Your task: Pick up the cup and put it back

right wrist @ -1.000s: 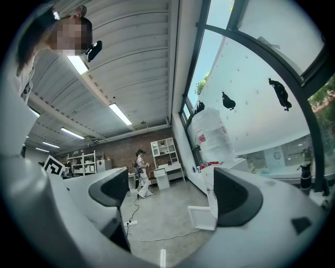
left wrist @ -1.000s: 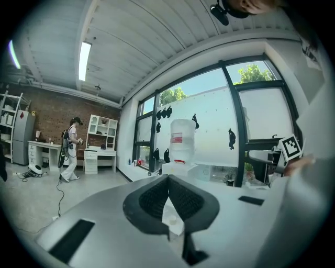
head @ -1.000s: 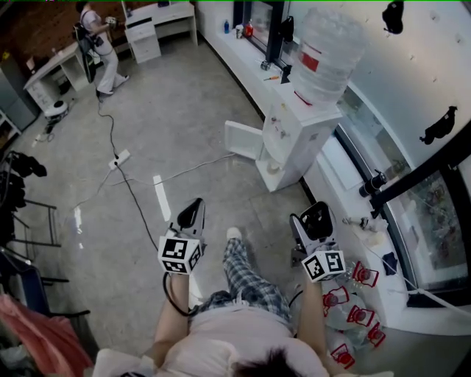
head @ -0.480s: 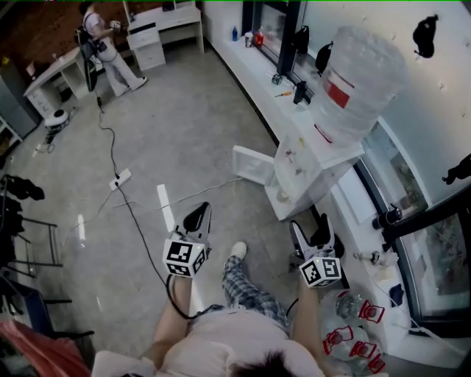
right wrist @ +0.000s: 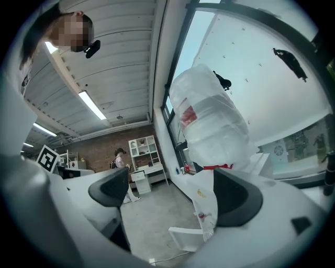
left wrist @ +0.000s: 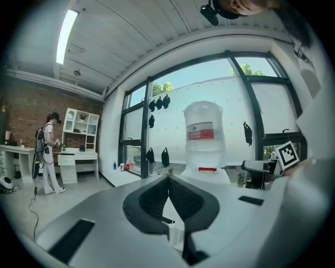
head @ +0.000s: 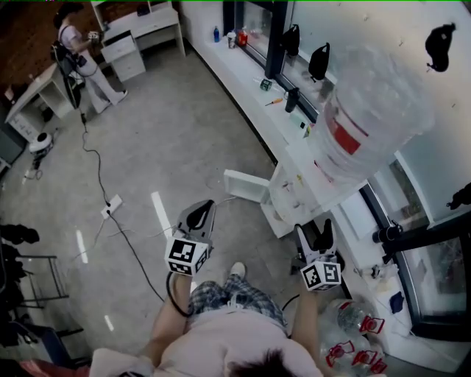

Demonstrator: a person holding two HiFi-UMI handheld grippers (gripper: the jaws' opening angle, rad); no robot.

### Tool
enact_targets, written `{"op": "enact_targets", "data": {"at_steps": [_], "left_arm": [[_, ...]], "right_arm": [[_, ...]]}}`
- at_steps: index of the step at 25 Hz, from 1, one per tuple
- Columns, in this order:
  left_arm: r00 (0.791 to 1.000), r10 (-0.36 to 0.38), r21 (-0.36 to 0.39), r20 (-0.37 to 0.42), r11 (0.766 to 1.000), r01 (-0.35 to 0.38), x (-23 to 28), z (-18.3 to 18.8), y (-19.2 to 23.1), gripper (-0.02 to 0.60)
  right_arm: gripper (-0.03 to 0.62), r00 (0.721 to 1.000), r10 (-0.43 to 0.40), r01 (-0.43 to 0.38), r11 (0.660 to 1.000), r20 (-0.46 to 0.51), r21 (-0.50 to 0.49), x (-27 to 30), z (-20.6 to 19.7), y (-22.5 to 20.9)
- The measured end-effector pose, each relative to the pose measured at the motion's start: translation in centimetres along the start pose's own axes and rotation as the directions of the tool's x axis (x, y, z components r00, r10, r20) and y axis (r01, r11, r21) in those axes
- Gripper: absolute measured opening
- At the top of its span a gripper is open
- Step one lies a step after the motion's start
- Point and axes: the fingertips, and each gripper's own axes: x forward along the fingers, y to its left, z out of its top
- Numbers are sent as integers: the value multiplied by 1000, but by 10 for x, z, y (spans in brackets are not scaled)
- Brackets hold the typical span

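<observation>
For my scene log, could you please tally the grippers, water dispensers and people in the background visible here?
Grippers: 2 (left gripper, right gripper)
Water dispenser: 1
Person in the background: 1
Total: 4

Daylight from the windows at 1 o'clock lights the floor evenly, with faint shadows. A ceiling lamp glares at 11 o'clock. Fisheye edges bend into black corners, and the left gripper blurs close up.

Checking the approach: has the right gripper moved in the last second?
Yes. The right gripper has come forward, nearer the water dispenser.
</observation>
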Motion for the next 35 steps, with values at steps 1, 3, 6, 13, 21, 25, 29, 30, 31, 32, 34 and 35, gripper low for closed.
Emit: {"op": "enact_targets", "data": {"at_steps": [1, 3, 6, 13, 21, 25, 29, 30, 31, 32, 34, 35], "left_arm": [[1000, -14, 5, -7, 1000, 14, 12, 1, 3, 26], [999, -41, 14, -28, 999, 41, 35, 2, 10, 26], [995, -94, 24, -44, 995, 95, 70, 6, 13, 26], [959, -278, 20, -52, 960, 279, 141, 15, 1, 26], [875, -481, 40, -53, 875, 483, 187, 30, -5, 26], [828, -556, 57, -71, 826, 560, 198, 24, -7, 26], [784, -613, 66, -95, 782, 620, 207, 14, -2, 26], [775, -623, 69, -100, 773, 631, 208, 13, 0, 26], [767, -633, 72, -104, 765, 640, 209, 12, 2, 26], [760, -641, 76, -106, 757, 649, 210, 12, 2, 26], [748, -655, 83, -109, 744, 663, 213, 11, 1, 26], [743, -660, 84, -111, 739, 668, 214, 10, 0, 26]], "right_arm": [[497, 1000, -5, 5, 1000, -3, -1, 6, -1, -2], [497, 1000, -20, 20, 1000, -9, -4, 16, -1, -6], [497, 997, -73, 72, 997, -10, -25, 25, 2, -16], [497, 975, -221, 222, 975, 33, -16, 34, 8, -33], [497, 920, -376, 379, 925, 107, -6, 47, 15, -17], [497, 887, -442, 446, 895, 134, 6, 47, 10, -11], [497, 867, -476, 482, 876, 150, -2, 54, 2, -3], [497, 862, -482, 489, 872, 153, -6, 56, 0, 0], [497, 858, -490, 497, 868, 154, -11, 57, -1, 2], [497, 854, -496, 504, 863, 154, -14, 57, -2, 4], [497, 847, -508, 517, 856, 156, -17, 57, -4, 6], [497, 845, -512, 521, 854, 156, -18, 57, -5, 7]]}}
